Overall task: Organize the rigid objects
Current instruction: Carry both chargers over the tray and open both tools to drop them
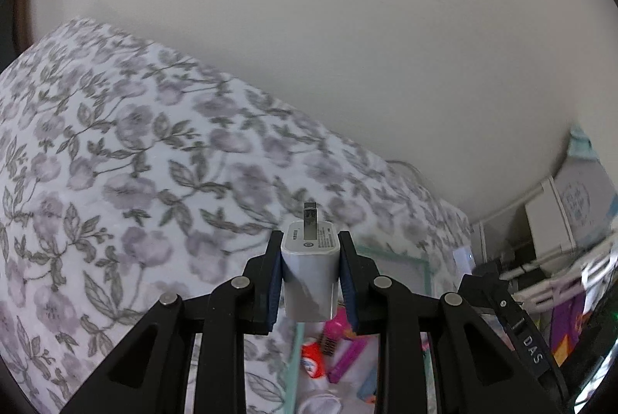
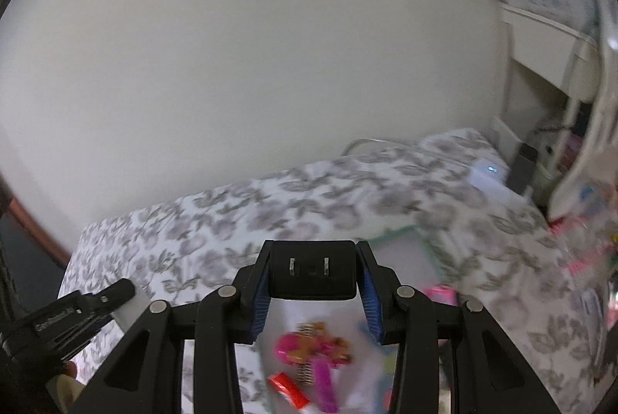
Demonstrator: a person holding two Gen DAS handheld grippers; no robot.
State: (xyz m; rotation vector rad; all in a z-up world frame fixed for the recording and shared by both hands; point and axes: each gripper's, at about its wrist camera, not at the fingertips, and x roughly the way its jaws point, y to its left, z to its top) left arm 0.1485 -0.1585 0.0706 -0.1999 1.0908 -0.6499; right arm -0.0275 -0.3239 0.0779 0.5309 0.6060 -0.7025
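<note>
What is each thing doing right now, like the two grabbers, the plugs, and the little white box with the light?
Left gripper: shut on the white plastic charger block.
White plastic charger block: held up, metal prongs pointing away.
Right gripper: shut on the black plastic plug adapter.
Black plastic plug adapter: held up, two prongs pointing away.
Small white box: lying on the floral bedspread, its small light on.

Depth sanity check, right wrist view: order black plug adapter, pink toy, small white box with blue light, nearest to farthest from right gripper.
1. Black two-prong plug adapter: clamped in the right gripper.
2. Pink plastic toy: just below the fingers, in the tray.
3. Small white box with blue light: far right, at the floral bedspread's edge.
</note>
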